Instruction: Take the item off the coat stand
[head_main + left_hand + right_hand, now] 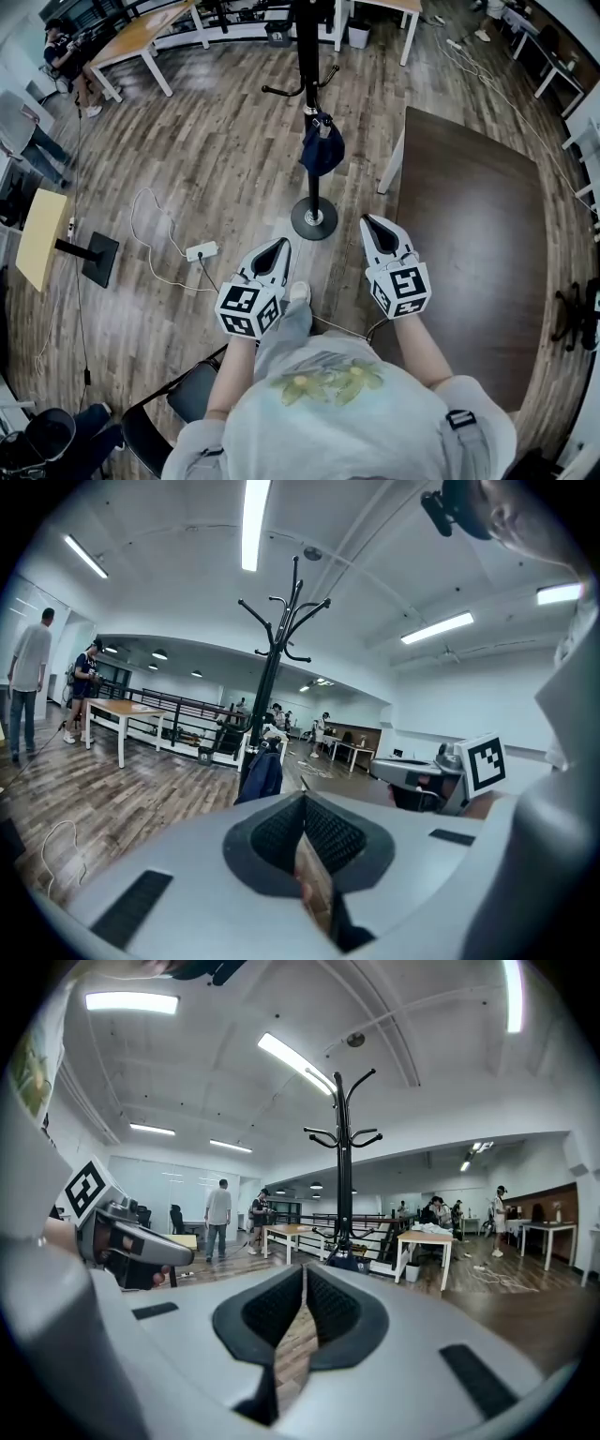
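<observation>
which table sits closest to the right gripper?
The dark brown table, just beside the right gripper. The light wood tables with white legs stand far off, beyond the coat stand.

- Coat stand (312, 192) stands at 12 o'clock, with open floor (234, 159) before it
- Dark table (469, 234) blocks 2 o'clock
- Power strip (202, 250) lies low at 10 o'clock
</observation>
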{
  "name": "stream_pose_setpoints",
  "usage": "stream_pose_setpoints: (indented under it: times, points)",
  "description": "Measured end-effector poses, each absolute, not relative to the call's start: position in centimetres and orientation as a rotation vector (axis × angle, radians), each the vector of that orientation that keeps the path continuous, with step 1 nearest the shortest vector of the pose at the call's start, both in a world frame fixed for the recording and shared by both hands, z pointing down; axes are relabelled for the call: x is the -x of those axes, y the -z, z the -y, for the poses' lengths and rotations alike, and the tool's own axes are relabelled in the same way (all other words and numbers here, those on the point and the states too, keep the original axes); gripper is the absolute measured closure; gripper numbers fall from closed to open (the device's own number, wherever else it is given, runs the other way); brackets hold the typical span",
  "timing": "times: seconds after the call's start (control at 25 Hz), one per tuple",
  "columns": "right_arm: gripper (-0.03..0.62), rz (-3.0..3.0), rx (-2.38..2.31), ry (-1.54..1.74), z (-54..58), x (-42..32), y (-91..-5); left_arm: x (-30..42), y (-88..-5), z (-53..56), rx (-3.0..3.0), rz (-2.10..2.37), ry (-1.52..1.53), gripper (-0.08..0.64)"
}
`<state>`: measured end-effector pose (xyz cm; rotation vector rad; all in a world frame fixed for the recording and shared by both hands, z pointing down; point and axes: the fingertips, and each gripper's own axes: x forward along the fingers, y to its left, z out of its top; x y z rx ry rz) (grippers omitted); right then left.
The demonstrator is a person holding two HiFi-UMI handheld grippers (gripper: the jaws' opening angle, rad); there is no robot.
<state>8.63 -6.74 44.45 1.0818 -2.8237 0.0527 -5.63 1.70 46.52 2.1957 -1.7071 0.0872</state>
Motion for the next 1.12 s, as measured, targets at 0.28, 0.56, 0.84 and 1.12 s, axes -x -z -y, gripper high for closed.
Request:
stream_pose_setpoints:
  times: [0.28, 0.56, 0.84, 1.12]
  points:
    - [0.461, 2.838, -1.102, -0.063, 8.2, -8.1, -44.1, 5.9, -46.8, -0.6, -2.193, 1.699, -0.090, 0.545]
    - [0.396, 2.832, -1.113, -0.061, 9.7, -6.7, -43.8, 6.8, -47.3, 0.3, -2.181, 1.687, -0.096, 0.545]
    - [0.383, 2.828, -1.095, -0.070, 11.0, -5.5, -43.8, 7.3, -47.4, 1.5, -2.187, 1.673, -0.103, 0.545]
    - [0.367, 2.808, -1.096, -0.088, 12.9, -4.4, -44.0, 8.0, -47.4, 3.6, -2.208, 1.645, -0.120, 0.545]
